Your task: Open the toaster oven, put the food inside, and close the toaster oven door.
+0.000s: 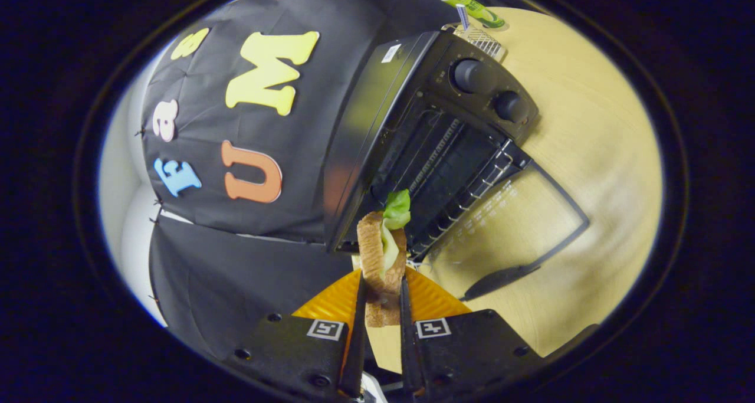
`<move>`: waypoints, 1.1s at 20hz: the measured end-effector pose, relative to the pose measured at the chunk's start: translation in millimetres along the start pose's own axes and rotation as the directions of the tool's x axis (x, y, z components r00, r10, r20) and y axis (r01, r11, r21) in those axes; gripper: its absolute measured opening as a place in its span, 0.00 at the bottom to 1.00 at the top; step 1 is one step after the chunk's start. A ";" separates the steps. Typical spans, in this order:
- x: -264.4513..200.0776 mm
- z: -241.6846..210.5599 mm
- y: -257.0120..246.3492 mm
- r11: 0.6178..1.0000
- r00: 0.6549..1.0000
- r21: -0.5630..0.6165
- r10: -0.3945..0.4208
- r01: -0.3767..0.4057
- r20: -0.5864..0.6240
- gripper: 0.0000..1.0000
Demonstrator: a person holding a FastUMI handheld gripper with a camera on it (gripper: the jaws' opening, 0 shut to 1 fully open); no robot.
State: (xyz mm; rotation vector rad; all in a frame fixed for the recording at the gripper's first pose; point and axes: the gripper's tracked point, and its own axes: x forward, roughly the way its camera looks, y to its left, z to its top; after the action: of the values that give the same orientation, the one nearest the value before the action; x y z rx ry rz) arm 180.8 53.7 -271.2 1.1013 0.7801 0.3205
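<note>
Sandwich of two brown toasted bread slices with pale green lettuce (383, 252) was clamped between the fingers (381, 308), both pressing its sides; lettuce leaf stuck out at the far end. It was held just before the black toaster oven (413, 120), at the near corner of the open cavity. Oven door (519, 226), glass-paned, lay flat open on the light wooden tabletop (590, 125). Orange ribbed plate (430, 300) sat beneath the sandwich. Green-labelled bottle (472, 5) lay beyond the oven.
</note>
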 end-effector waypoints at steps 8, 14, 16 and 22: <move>59.6 62.2 -10.5 0.986 0.971 0.129 0.074 -0.106 0.229 0.31; 87.5 67.4 -30.3 0.973 0.949 0.206 0.035 -0.104 0.314 0.31; 94.1 66.7 -34.6 0.976 0.946 0.197 0.023 -0.090 0.322 0.31; 100.3 58.6 -35.2 0.992 0.949 0.123 -0.059 0.022 0.309 0.52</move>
State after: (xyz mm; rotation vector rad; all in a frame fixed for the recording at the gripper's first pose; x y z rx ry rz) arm 287.1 58.0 -329.6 1.2099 0.5425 0.0609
